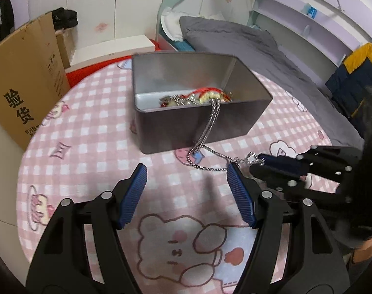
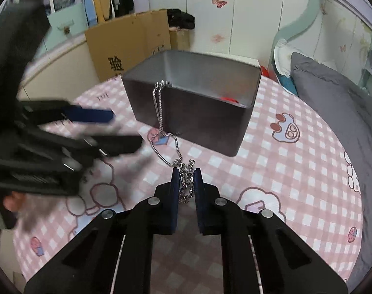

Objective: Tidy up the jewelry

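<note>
My right hand-held gripper (image 2: pixel 187 171) is clenched on the bunched end of a silver chain (image 2: pixel 159 107); the links sit squeezed between the two blue pads (image 2: pixel 175 183). From there the chain runs ahead of the fingertips across the pink checked surface (image 2: pixel 296 171), climbs the near wall of the grey box (image 2: pixel 205 120) and hangs over its rim. In the left view the far end lies inside the box among beads and red cord (image 1: pixel 205 96). My left hand-held gripper (image 1: pixel 187 188) is released, jaws wide, nothing between them, hovering over the surface just beside the right fingertips.

Findings for the step in hand, as I judge it: getting the whole chain into the box.
- The grip looks adequate but holds only a clump; I should lift slowly so no loop slips out.
- I should raise the clump above the rim before moving forward, or the chain may drag the light box.
- The left hand-held gripper could steady the box wall.
- I should let go only over the box's floor, clear of the rim.
</note>
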A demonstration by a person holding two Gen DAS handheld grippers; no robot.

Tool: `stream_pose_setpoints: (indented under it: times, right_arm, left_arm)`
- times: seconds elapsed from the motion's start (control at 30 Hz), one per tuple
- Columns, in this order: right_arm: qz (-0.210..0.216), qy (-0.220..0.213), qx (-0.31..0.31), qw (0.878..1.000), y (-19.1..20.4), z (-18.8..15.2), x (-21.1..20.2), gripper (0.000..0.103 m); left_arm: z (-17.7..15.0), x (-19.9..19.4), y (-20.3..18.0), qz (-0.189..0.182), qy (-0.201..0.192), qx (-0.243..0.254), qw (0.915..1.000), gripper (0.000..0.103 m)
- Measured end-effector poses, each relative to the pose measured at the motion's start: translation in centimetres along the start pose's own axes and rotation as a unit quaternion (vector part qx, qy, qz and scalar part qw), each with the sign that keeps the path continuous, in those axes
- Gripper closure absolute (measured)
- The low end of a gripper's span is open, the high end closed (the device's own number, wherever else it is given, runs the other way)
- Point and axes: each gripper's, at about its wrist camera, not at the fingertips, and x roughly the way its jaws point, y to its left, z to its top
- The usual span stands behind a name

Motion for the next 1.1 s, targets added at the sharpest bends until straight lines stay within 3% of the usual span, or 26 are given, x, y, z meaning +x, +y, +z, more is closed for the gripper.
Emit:
stream_pose_setpoints:
  times: [0.23,0.4,0.43,0.47,0.6,0.67,0.77,1.1]
  right_arm:
    - [0.012,-0.01,-0.004,1.0,0.2,0.9,-1.3,0.093]
    - [0.028,-0.008,-0.003,1.0,0.3,0.6,-1.4,0.093]
    - [0.03,-0.008,-0.002,1.0,0.3,0.5,-1.4,0.093]
    - [0.033,-0.009,-0.001,0.999,0.3,0.5,-1.4,0.093]
    - [0.04,-0.013,-0.006,0.999,0.4,0.6,-1.9,0.093]
    - [0.041,-0.019,-0.006,0.999,0.4,0.8,-2.4,0.093]
    - [0.041,-0.028,-0.006,0.999,0.5,1.1,-3.0,0.093]
    - [0.023,-0.067,-0.016,0.997,0.7,3.5,-6.3,0.093]
  left_arm:
    - [0.3,1.7,0.5,-0.016,0.011,-0.047,0.9987,0.036]
    - [1.0,2.5,0.1,-0.002,0.01,-0.055,0.9984,0.036]
    - [1.1,2.6,-0.1,0.0,0.01,-0.055,0.9985,0.041]
    - [1.2,2.8,-0.2,0.003,0.01,-0.054,0.9985,0.056]
    - [1.8,3.1,-0.2,0.011,0.018,-0.057,0.9981,0.078]
    - [1.8,3.1,0.0,0.006,0.021,-0.055,0.9983,0.094]
    - [1.8,2.8,0.1,0.002,0.018,-0.051,0.9985,0.1]
    - [2.5,-2.4,-1.6,-0.013,-0.029,-0.013,0.9994,0.1]
